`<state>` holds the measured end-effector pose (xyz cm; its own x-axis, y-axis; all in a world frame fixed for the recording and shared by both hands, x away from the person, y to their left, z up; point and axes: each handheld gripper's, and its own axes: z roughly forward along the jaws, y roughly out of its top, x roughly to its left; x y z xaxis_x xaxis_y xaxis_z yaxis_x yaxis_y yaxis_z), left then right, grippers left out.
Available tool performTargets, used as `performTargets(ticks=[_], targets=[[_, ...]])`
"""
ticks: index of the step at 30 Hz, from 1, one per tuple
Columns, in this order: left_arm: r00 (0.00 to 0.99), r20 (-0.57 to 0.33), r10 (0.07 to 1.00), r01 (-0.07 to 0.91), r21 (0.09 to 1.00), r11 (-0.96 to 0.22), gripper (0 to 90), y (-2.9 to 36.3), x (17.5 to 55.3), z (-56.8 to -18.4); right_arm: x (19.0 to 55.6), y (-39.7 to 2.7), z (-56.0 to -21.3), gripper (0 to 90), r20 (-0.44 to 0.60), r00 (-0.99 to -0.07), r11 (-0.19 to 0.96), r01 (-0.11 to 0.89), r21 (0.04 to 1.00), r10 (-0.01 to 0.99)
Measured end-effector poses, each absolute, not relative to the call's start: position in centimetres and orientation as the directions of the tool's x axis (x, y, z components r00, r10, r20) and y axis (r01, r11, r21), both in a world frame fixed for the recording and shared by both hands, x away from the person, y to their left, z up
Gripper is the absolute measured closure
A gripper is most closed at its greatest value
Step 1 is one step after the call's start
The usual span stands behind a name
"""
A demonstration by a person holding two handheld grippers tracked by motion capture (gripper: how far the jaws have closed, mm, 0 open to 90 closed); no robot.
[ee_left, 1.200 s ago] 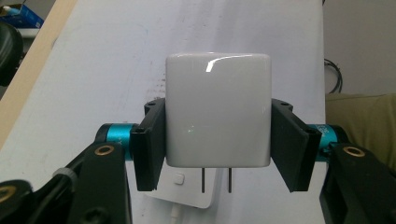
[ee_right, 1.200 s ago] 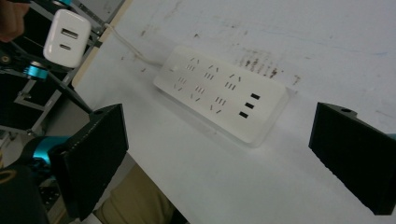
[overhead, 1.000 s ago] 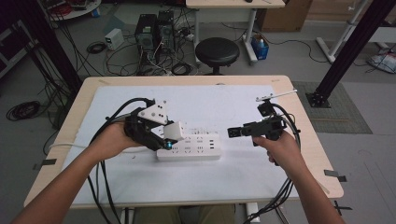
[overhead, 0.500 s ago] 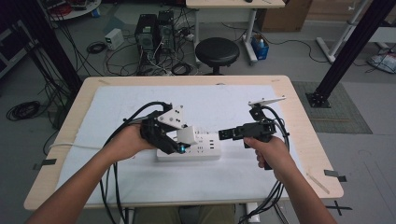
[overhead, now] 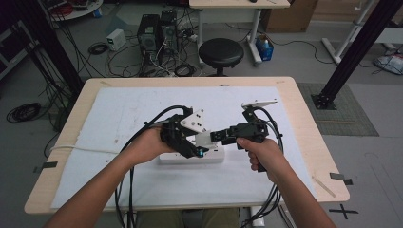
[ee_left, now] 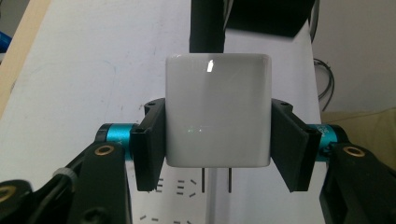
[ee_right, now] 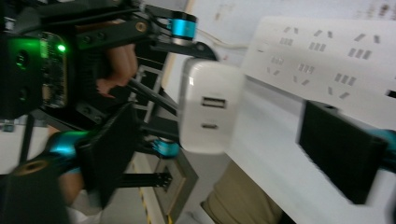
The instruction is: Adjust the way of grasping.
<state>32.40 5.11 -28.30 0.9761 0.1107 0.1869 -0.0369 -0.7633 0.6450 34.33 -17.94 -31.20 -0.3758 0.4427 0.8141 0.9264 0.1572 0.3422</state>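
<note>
The left gripper (overhead: 197,151) is clamped on a white charger (ee_left: 218,112), one black pad pressed to each flat side, and its two metal prongs hang down above the slots of the white power strip (overhead: 190,156); in the left gripper view the charger sits at the centre of the frame, with the prongs at the lower middle, not yet in any socket as far as the picture tells.

Since a second ago both hands have drawn together toward the middle of the high view; the left hand has carried the charger rightward along the strip, and the right gripper (overhead: 216,136) has come in from the right and sunk a little, so that it now stands just beside the charger.

The right gripper's jaws have just been closing, yet they are apart and pressing on nothing; in the right gripper view the charger (ee_right: 210,106), its two port openings facing the camera, lies between the dark pad at lower left and the dark pad at right, with clear gaps on both sides.

My reading is that the work is the plugging of the charger into the strip, and that the right gripper is coming in either to take the charger over or to steady it; the strip (ee_right: 327,51) lies on the white mat (overhead: 142,109) on the table (overhead: 304,118), at the centre of the high view, and nothing holds it down.
</note>
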Motion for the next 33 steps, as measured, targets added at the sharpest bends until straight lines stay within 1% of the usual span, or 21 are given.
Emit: performTargets(ticks=[5,7,8,10,12,15,18,20,23,26,28,29,30,31,33], targets=[[0.976,0.192,0.102,-0.049,0.652,-0.757,42.4,4.6,32.3,-28.3,34.6,-17.4,-31.7,16.6,0.834,-0.358,0.147,0.934,0.327,0.42],[0.976,0.194,0.095,-0.055,0.65,-0.758,42.4,4.6,32.3,-28.3,34.7,-17.2,-31.9,22.6,0.833,-0.364,0.159,0.931,0.327,0.417],[0.976,0.196,0.093,-0.059,0.651,-0.757,42.4,4.5,32.3,-28.3,34.8,-17.1,-32.0,23.6,0.836,-0.369,0.166,0.93,0.329,0.407],[0.976,0.198,0.093,-0.06,0.652,-0.756,42.4,4.6,32.2,-28.3,34.9,-17.0,-32.2,28.4,0.845,-0.363,0.17,0.932,0.321,0.393],[0.975,0.2,0.093,-0.062,0.654,-0.754,42.4,4.6,32.2,-28.2,35.0,-17.1,-32.4,33.9,0.852,-0.359,0.163,0.933,0.32,0.381],[0.975,0.204,0.093,-0.067,0.659,-0.749,42.4,4.5,32.2,-28.2,35.0,-17.0,-32.6,39.2,0.868,-0.342,0.151,0.939,0.308,0.359],[0.974,0.207,0.093,-0.068,0.656,-0.752,42.4,4.4,32.2,-28.2,35.1,-17.0,-32.7,45.1,0.874,-0.327,0.154,0.944,0.29,0.36],[0.973,0.208,0.095,-0.068,0.657,-0.75,42.4,4.3,32.2,-28.3,35.1,-17.0,-32.8,51.5,0.875,-0.332,0.151,0.943,0.297,0.352],[0.972,0.217,0.087,-0.077,0.647,-0.758,42.4,4.2,32.2,-28.3,35.1,-17.0,-32.8,58.6,0.873,-0.338,0.148,0.941,0.305,0.351],[0.972,0.218,0.086,-0.077,0.642,-0.763,42.3,4.0,32.2,-28.4,35.0,-17.1,-33.0,60.4,0.874,-0.33,0.143,0.944,0.298,0.358],[0.974,0.202,0.099,-0.056,0.643,-0.764,41.7,4.0,32.2,-28.5,35.0,-17.1,-33.0,61.5,0.876,-0.328,0.135,0.945,0.299,0.353],[0.973,0.199,0.12,-0.037,0.642,-0.766,37.3,4.1,32.4,-28.4,34.9,-17.1,-33.0,61.8,0.869,-0.335,0.134,0.942,0.307,0.363],[0.973,0.185,0.141,-0.012,0.646,-0.763,26.3,4.3,32.4,-28.3,34.9,-17.2,-33.0,61.8,0.858,-0.34,0.138,0.94,0.311,0.384],[0.974,0.17,0.151,0.004,0.649,-0.761,24.3,4.6,32.6,-28.3,34.9,-17.4,-33.0,61.8,0.853,-0.345,0.14,0.939,0.315,0.391],[0.972,0.165,0.168,0.022,0.646,-0.763,24.0,5.6,32.8,-28.1,34.8,-18.0,-33.0,61.8,0.84,-0.353,0.141,0.936,0.324,0.413]])
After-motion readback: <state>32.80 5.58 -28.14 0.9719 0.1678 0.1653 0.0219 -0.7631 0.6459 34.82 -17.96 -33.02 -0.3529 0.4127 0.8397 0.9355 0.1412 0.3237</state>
